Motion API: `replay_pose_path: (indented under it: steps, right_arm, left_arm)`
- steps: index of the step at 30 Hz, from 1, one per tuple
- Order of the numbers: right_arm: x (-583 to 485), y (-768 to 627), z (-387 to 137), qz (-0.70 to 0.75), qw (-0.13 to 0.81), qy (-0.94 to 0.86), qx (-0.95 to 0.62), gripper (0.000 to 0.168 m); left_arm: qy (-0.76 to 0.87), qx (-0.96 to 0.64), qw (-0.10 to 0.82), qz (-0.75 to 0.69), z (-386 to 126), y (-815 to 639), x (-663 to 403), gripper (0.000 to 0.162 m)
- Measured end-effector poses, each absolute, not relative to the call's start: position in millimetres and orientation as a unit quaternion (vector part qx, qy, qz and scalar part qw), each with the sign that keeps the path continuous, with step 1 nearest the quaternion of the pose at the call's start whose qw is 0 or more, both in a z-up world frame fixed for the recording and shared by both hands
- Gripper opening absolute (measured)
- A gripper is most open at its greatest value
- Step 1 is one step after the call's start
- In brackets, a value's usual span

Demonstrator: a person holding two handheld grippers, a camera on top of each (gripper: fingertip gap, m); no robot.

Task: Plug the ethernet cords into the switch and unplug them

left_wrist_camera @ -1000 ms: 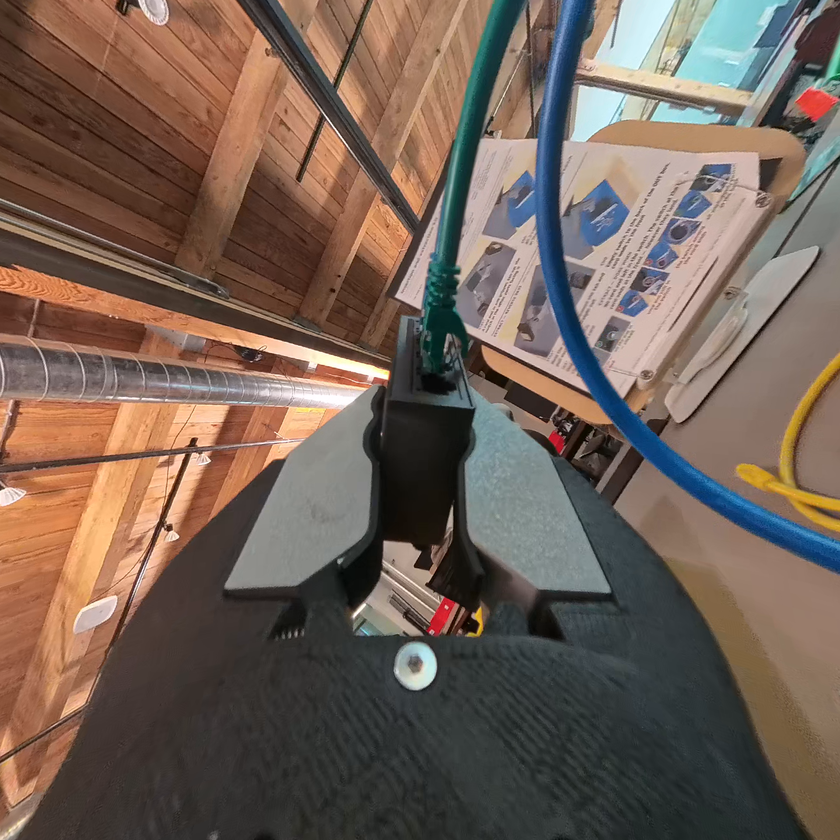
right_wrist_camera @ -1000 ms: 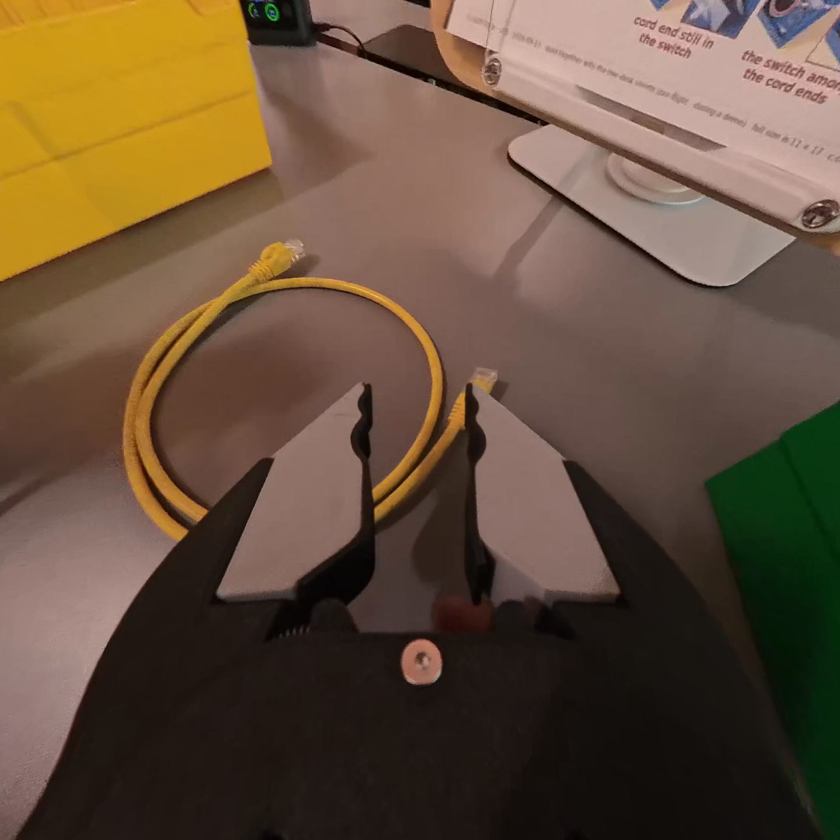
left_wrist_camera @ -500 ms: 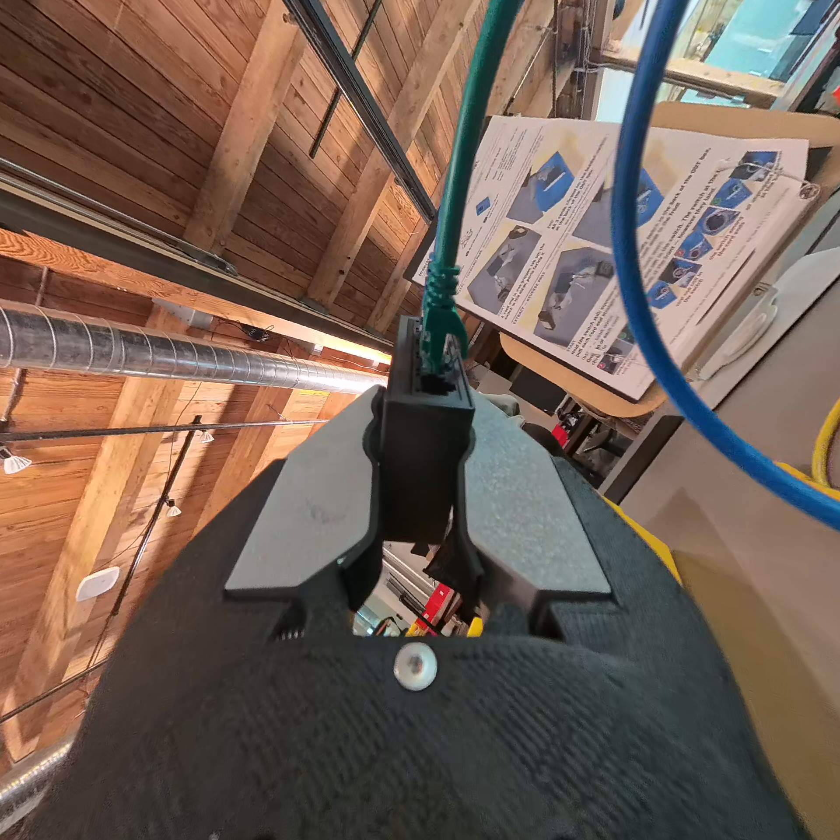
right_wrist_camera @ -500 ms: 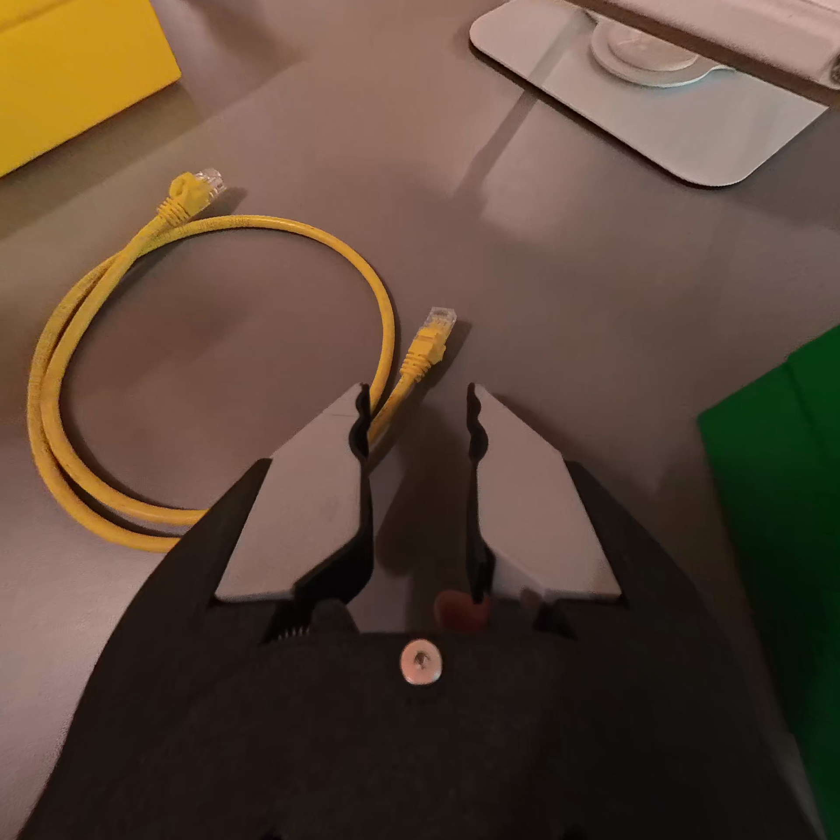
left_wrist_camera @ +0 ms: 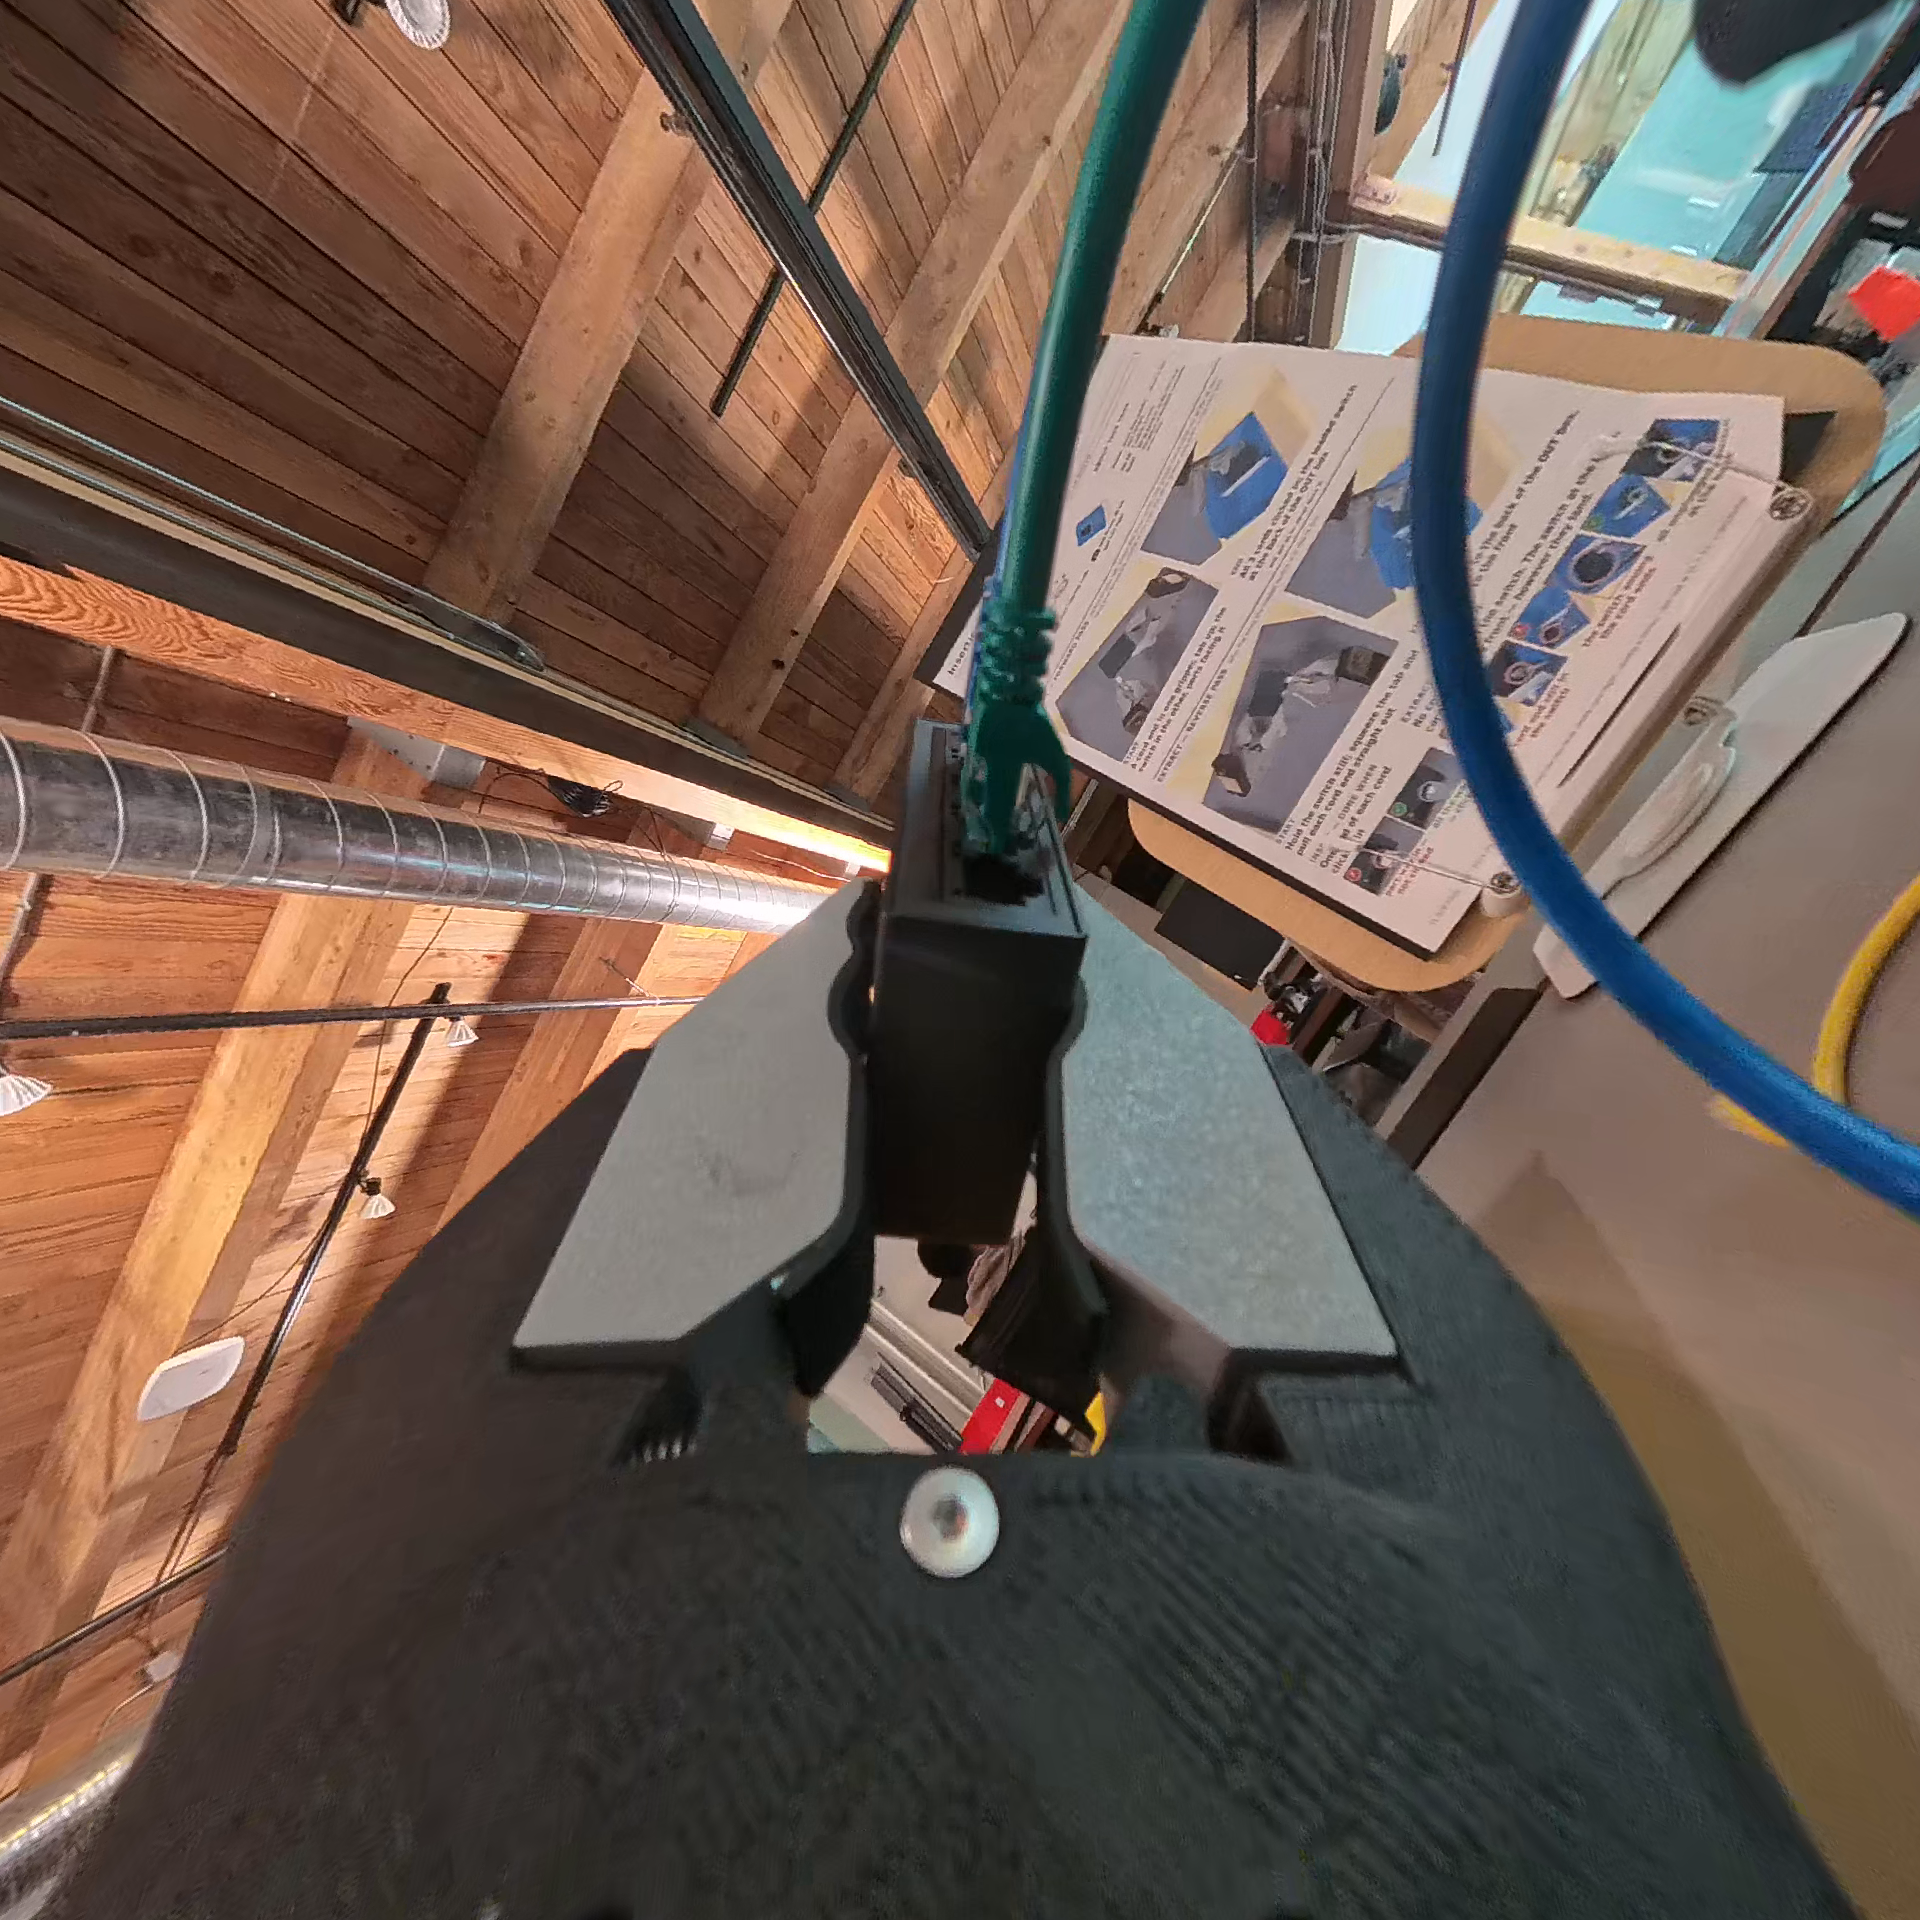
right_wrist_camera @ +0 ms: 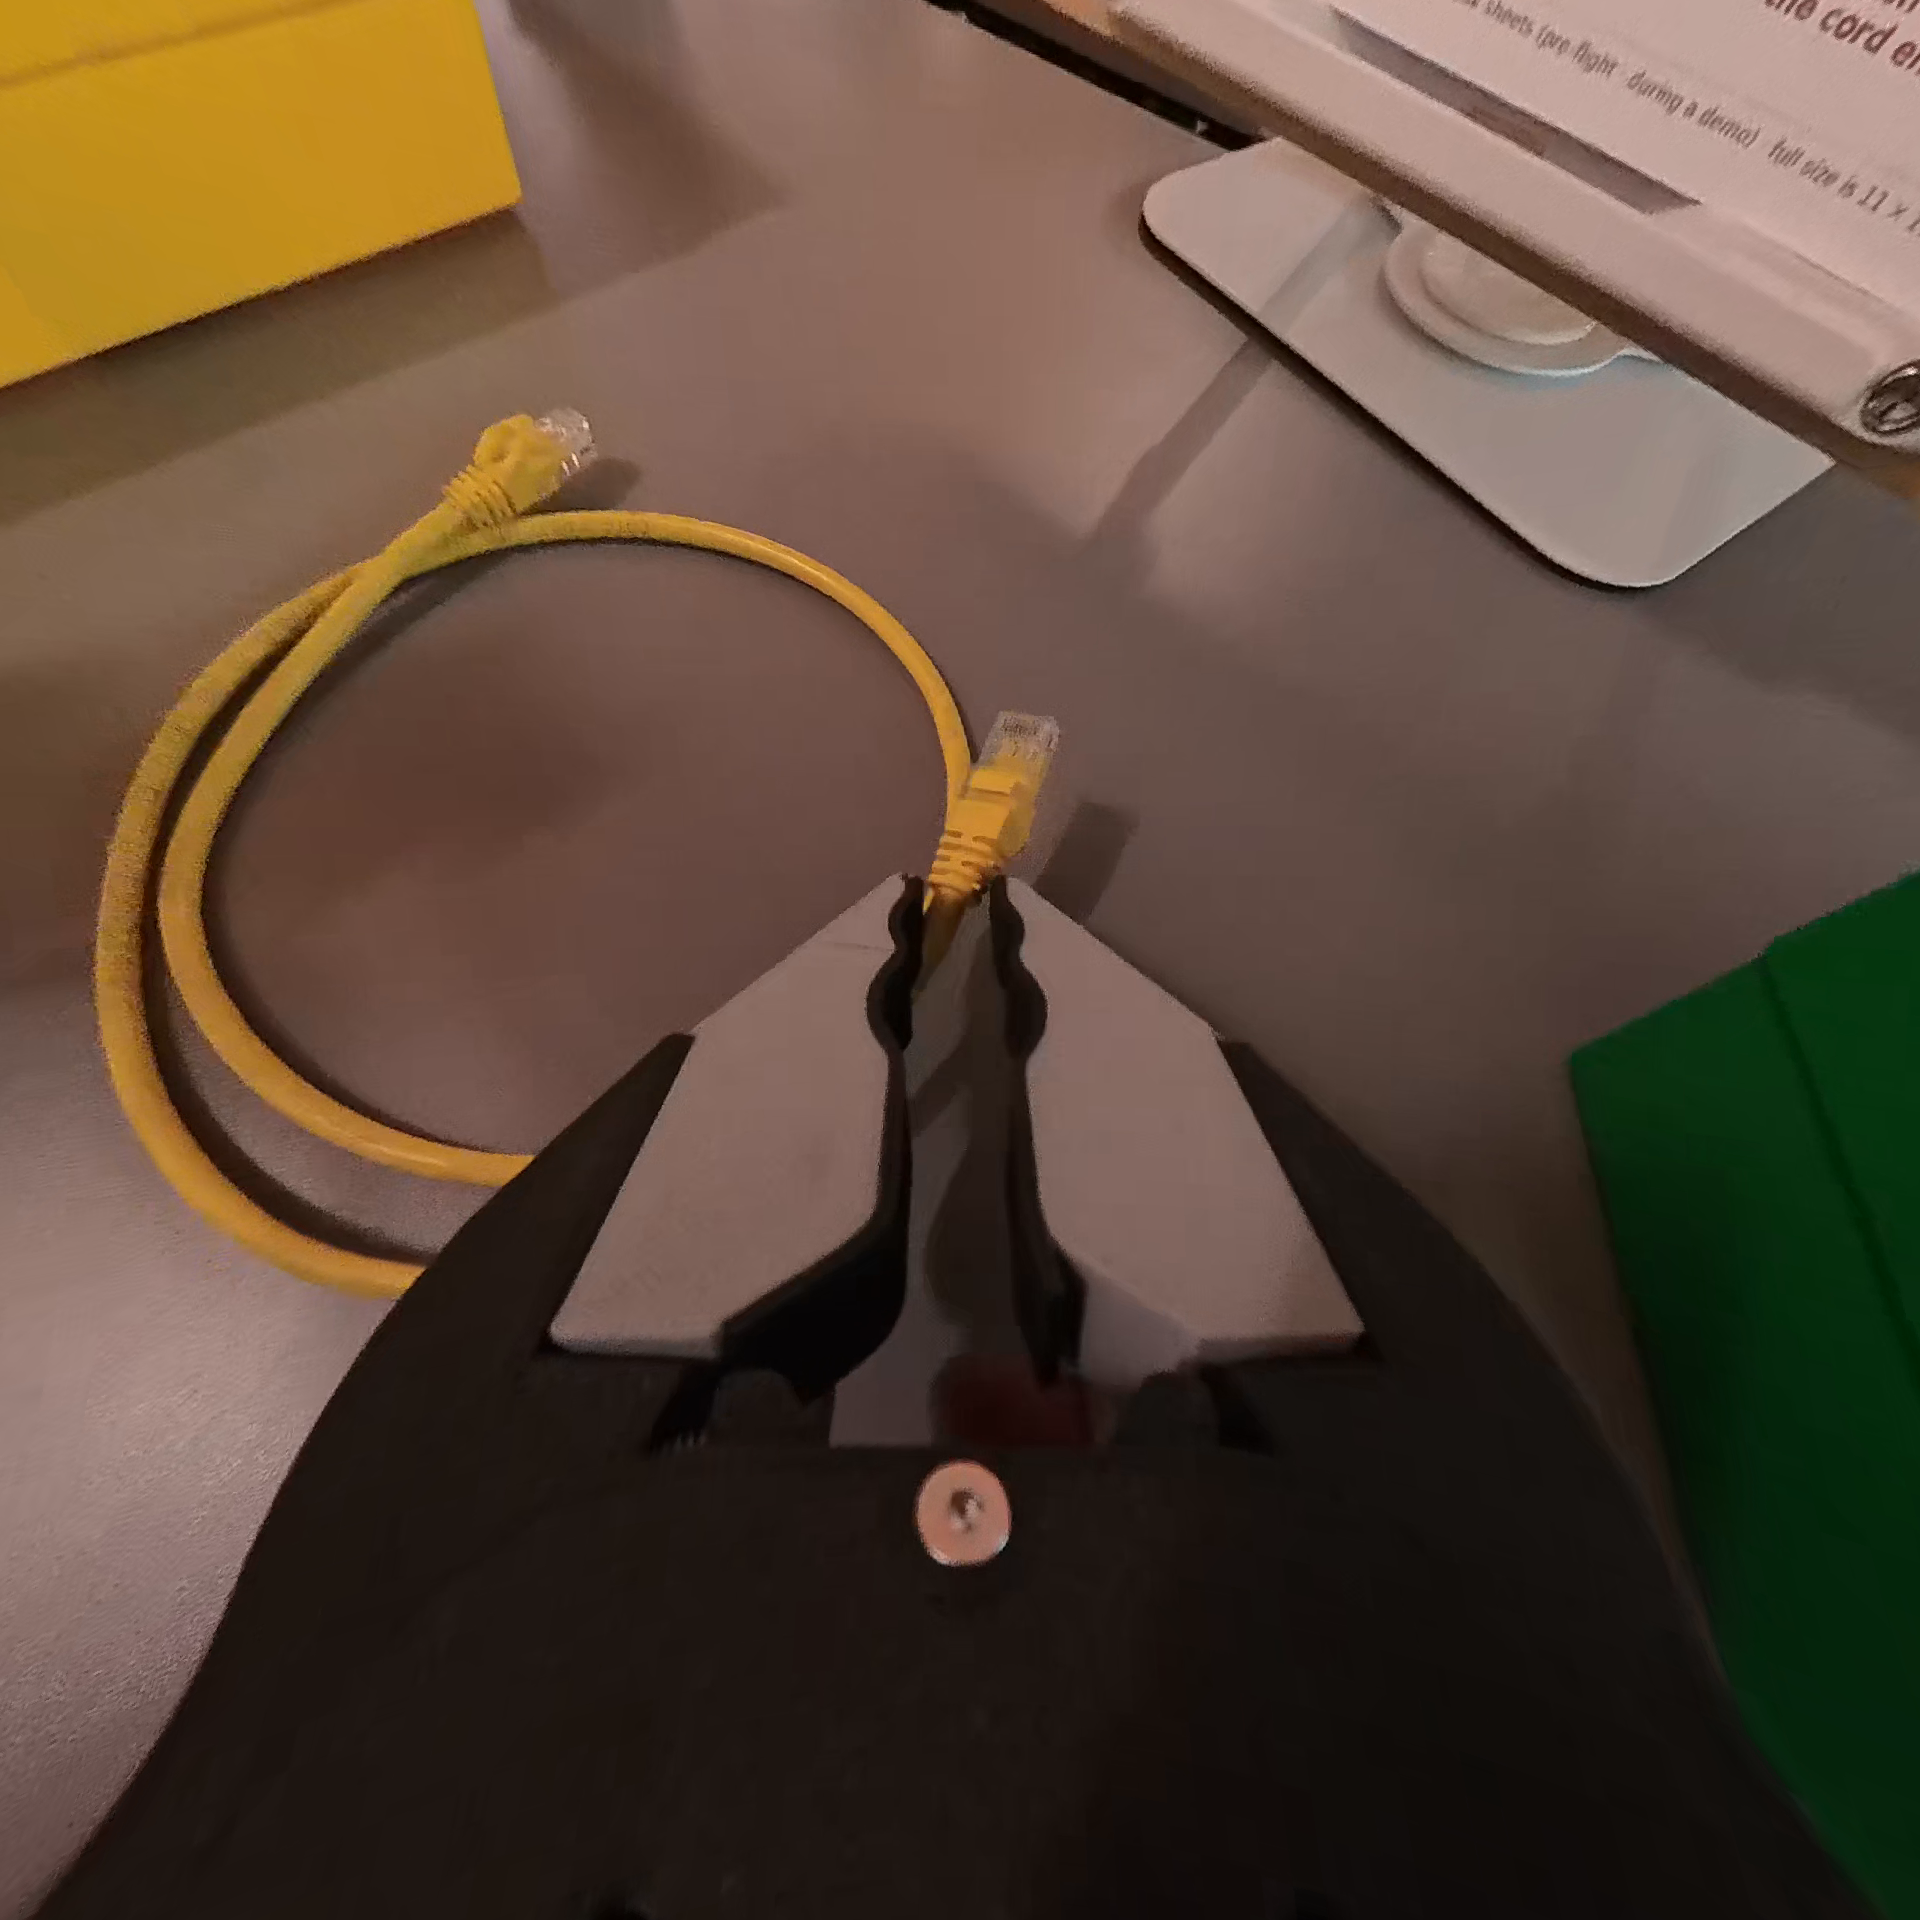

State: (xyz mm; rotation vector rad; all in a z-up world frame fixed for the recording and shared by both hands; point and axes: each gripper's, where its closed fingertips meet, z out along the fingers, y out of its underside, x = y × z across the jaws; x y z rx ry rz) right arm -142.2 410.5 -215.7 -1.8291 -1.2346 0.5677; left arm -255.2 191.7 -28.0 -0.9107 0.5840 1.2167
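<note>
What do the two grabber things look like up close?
Both look alike. The left gripper and the right gripper each have a wide, rounded black body with a rough, woven-looking surface and one shiny silver screw in the middle. Two flat grey fingers taper to a point, with wavy black inner edges. No sleeves or hands show.

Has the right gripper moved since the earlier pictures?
Yes. The right gripper has come forward to the yellow cord lying on the table; its jaws, open before, now close around the cord just behind the near plug.
</note>
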Motion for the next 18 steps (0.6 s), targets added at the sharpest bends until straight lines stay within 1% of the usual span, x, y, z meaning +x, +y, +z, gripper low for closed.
replay_pose_path:
  steps: [6, 9, 18]
  right_arm:
    - [-145.0, 389.0, -165.7, 0.327, 0.483, -0.500, -0.641, 0.007]
    - [-149.7, 361.4, -140.9, 0.389, 0.487, -0.525, -0.580, 0.007]
    - [-145.1, 300.5, -103.9, 0.405, 0.472, -0.610, -0.491, 0.006]
  left_arm:
    - [0.282, -0.408, 0.677, 0.544, -37.6, 198.3, -249.2, 0.028]
    - [0.301, -0.401, 0.669, 0.549, -44.9, 203.0, -242.9, 0.028]
    - [0.346, -0.390, 0.648, 0.556, -65.4, 215.5, -225.3, 0.028]
